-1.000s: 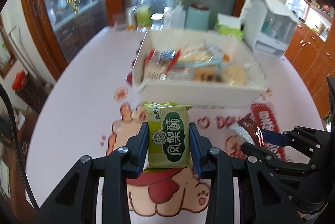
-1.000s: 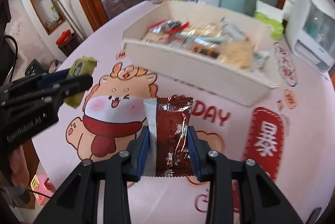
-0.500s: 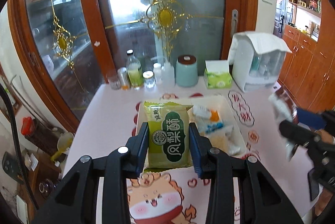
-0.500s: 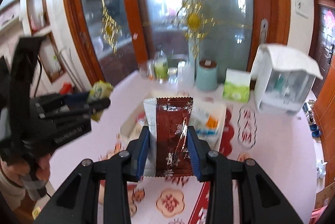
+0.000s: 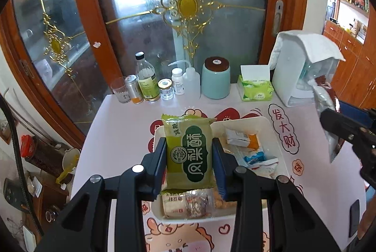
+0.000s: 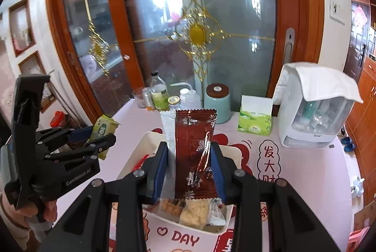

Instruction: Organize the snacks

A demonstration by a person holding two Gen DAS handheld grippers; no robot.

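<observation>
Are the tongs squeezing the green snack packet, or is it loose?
Touching. The left wrist view shows both blue pads of the left tongs pressed against the sides of the green snack packet, holding it up.

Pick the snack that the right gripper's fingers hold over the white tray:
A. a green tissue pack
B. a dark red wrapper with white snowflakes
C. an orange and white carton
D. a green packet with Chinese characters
B: the right gripper is shut on the dark red snowflake wrapper above the white tray; the green packet sits in the left gripper.
</observation>
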